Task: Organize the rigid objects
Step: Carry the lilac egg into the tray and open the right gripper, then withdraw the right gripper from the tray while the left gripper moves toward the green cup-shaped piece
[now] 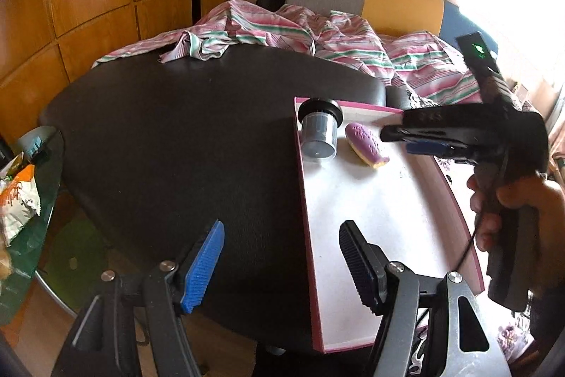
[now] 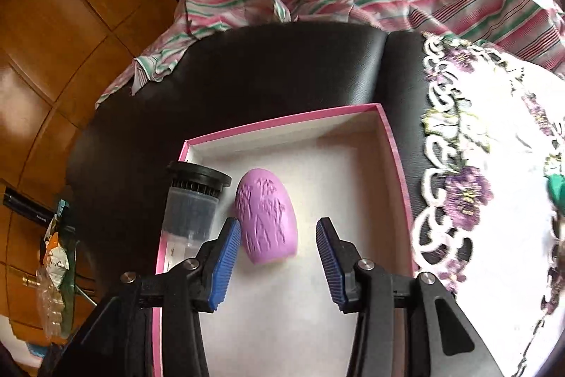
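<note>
Your right gripper [image 2: 279,258] hangs wide open over the purple embossed oval piece [image 2: 266,218] in the pink-rimmed box [image 2: 282,124], so you're likely at the placing step; next, lift clear without nudging the black-capped clear canister [image 2: 192,200], while your left gripper [image 1: 282,265] waits open and empty.

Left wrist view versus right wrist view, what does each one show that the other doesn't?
Only the left wrist view shows the right claw from outside, with the person's hand gripping it. Only the right shows the white floral lace cloth. Both show the pink-rimmed white box holding the embossed purple oval object and the clear black-capped canister.
</note>
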Demonstrator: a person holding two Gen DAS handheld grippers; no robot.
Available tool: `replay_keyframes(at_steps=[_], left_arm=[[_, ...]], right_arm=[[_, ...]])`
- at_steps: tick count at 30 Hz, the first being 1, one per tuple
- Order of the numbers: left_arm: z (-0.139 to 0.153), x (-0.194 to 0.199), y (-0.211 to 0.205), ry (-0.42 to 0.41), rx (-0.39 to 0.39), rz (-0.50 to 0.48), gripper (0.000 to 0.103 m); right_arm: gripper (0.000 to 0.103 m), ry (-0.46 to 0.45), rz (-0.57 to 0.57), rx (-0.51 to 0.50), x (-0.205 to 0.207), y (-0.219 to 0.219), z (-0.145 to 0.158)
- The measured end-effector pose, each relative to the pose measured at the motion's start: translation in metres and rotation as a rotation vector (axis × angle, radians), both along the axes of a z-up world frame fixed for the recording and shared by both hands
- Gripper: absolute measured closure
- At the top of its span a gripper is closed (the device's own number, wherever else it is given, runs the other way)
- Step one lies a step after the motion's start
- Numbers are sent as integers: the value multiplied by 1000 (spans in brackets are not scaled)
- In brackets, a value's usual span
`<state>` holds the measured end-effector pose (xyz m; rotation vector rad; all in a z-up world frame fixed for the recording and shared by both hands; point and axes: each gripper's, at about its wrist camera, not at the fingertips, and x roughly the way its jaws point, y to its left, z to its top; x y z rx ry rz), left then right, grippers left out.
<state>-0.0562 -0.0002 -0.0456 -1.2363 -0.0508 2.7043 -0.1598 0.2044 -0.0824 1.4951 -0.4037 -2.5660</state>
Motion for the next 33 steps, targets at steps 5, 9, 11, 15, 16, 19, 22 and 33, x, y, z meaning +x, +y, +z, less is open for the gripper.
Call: replay_keyframes(at_steps=[5, 9, 11, 15, 16, 19, 22, 33], left_arm=[[7, 4, 7, 20, -14, -21, 34], [13, 8, 16, 32, -24, -48, 34], [14, 10, 20, 34, -24, -56, 32], [19, 13, 35, 43, -34, -89, 31], [20, 15, 38, 45, -36, -98, 31], [23, 17, 50, 53, -44, -128, 31], [25, 19, 62, 52, -43, -154, 31], [29, 19, 118, 52, -67, -276, 31]], right_arm=[[58, 51, -8, 33, 25, 19, 14], [58, 88, -18, 65, 45, 38, 26], [58, 99, -25, 76, 54, 50, 30], [58, 126, -57, 105, 71, 75, 39], [58, 132, -68, 113, 74, 82, 41], [58, 143, -106, 128, 84, 104, 46], [58, 145, -153, 143, 93, 130, 50], [58, 171, -386, 230, 120, 233, 53]])
